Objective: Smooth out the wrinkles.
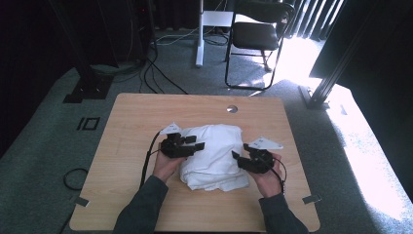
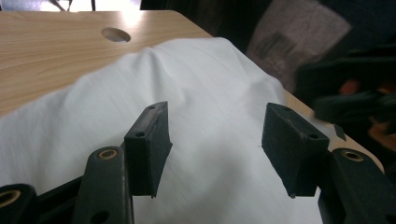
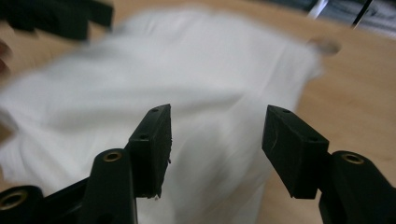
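Both jaws gaping, left hand-held gripper (image 1: 191,144) and right hand-held gripper (image 1: 242,158) flank the folded white cloth (image 1: 214,155) mid-tabletop (image 1: 131,122) toward the near edge: pinch one layer cleanly at each side before lifting.

Bare table (image 1: 131,122) rings the white cloth (image 1: 214,151), which separates both claws.

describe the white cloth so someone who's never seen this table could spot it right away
On the light wooden table, look near the middle, between the person's two black grippers. The white cloth lies there as a folded, puffy bundle. It is the one soft white thing on the bare wood, nearer the person than the round hole.
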Demonstrator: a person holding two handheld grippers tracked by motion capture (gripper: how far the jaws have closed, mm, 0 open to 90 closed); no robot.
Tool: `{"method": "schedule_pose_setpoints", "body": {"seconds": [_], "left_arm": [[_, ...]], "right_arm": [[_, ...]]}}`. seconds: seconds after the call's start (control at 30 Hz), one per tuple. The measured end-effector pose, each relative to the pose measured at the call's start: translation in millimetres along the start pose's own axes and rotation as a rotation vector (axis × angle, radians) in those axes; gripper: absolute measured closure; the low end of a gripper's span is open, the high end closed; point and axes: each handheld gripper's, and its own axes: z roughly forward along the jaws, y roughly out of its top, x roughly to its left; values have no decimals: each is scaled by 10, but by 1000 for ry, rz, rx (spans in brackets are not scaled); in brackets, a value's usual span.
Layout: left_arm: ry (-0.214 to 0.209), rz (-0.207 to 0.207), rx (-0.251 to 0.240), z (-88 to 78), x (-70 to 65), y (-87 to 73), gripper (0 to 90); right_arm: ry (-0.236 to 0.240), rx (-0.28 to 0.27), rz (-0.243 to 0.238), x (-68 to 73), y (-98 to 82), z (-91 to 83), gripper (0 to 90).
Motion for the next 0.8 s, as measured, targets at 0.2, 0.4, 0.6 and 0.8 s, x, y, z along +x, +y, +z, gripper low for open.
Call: {"method": "schedule_pose_setpoints", "body": {"seconds": [0.2,0.4,0.6,0.8], "left_arm": [[-12,21,13,-130,-141,-198,422],[1,52,74,-74,-196,-394,429],[70,67,72,54,59,-344,472],[185,62,79,196,360,-97,455]], "right_arm": [[-55,144,-30,21,-317,161,828],[2,247,-15,-2,-462,211,799],[20,267,45,52,-496,631,795],[38,197,133,-22,-396,913,758]]}}
